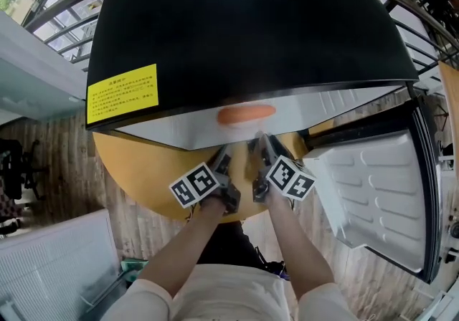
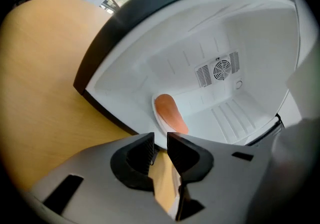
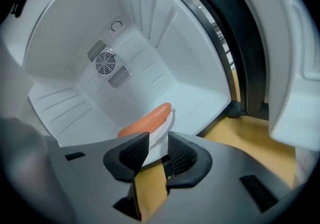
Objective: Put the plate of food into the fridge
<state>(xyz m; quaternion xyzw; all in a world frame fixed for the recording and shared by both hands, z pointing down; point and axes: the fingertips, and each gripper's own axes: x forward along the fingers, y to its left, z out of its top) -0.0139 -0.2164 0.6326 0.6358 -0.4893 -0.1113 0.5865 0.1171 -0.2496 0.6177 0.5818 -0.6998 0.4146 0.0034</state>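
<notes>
Right now your left gripper (image 2: pixel 160 147) is clenched on the near rim of the plate (image 2: pixel 159 120). Your right gripper (image 3: pixel 158 152) grasps that same rim just beside it. The plate carries an orange sausage (image 3: pixel 145 120) and is low inside the fridge (image 1: pixel 244 26), at the front edge of the fridge's white floor. You cannot tell whether it rests there. The door (image 1: pixel 373 190) stands open at the fridge's right, and a wooden table (image 1: pixel 140 165) lies under the fridge.

1 fridge (image 1: pixel 244 18), 1 door (image 1: pixel 373 190) open at rt, 1 plate (image 3: pixel 161 130) w/ 1 sausage (image 3: pixel 145 120), 1 rnd table (image 1: pixel 136 169), 1 yellow label (image 1: pixel 122 92), 2 grippers: left gripper (image 2: pixel 160 144), right gripper (image 3: pixel 158 145)
</notes>
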